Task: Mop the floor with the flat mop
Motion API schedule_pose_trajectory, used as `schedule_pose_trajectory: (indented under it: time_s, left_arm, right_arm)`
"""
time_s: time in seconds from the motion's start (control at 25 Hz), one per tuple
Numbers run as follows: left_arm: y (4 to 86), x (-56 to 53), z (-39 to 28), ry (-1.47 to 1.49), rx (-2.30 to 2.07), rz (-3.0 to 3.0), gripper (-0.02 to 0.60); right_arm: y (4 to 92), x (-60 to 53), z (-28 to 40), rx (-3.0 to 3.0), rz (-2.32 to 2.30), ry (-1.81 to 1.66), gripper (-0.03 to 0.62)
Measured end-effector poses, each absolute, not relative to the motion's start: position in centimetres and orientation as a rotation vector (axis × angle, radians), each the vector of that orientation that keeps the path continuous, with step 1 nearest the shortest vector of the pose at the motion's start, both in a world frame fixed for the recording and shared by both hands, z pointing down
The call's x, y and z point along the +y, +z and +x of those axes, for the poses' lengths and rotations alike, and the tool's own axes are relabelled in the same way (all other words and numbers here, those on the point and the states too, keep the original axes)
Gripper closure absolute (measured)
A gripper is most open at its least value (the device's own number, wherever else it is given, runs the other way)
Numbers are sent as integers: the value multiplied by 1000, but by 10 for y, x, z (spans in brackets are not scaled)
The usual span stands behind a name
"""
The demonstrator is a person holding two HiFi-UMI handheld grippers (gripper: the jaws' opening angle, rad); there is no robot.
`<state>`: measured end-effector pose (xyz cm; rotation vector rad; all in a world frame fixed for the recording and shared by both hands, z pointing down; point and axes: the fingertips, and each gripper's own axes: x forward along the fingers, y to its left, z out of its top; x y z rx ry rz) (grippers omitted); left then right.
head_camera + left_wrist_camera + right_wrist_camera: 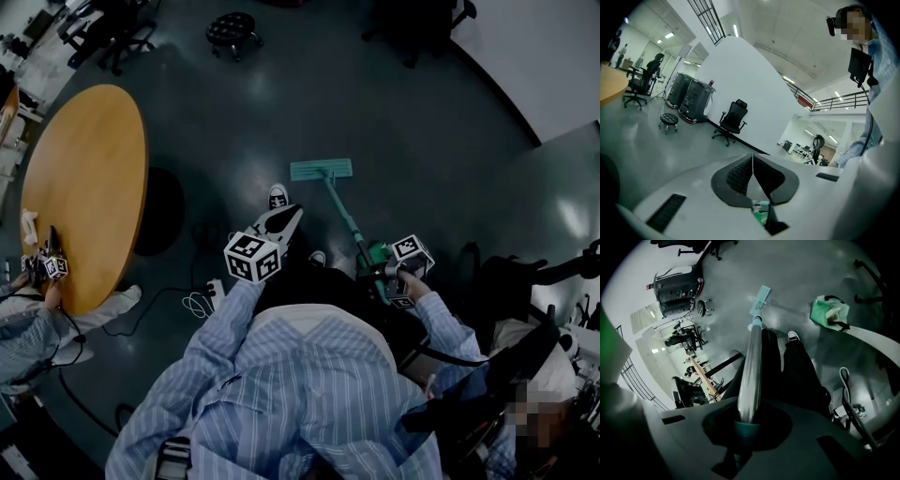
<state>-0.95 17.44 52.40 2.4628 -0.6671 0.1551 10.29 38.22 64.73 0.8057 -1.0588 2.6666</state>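
Head view; clock read from the person, 12 = straight ahead.
- flat mop head [321, 170] lies on the floor [422, 131] at 12, just beyond the forward shoe [277, 196].
- mop handle [343, 216] runs from the head back toward 5. Its near end sits between the jaws of the right gripper [382, 269], which are closed on it.
- left gripper [291, 216] is at 10 of the right gripper, apart from the handle, above the shoe, jaws together.
- round table [84, 178] at 9–10.
- stool [232, 30] far off at 11; office chairs [112, 37] at its 9.
- wall [534, 56] at 1–2.
- cable [192, 302] on the floor between table and person.
- second person [28, 328] at the table's 6 edge.
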Motion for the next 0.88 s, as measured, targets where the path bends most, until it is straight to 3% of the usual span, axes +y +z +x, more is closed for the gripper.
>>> schedule_pose_trajectory:
  time_s: [0.88]
  left_arm:
    - [512, 172, -5, 157, -601, 2501, 574]
  right_arm:
    - [626, 407, 85, -1035, 776, 2683, 568]
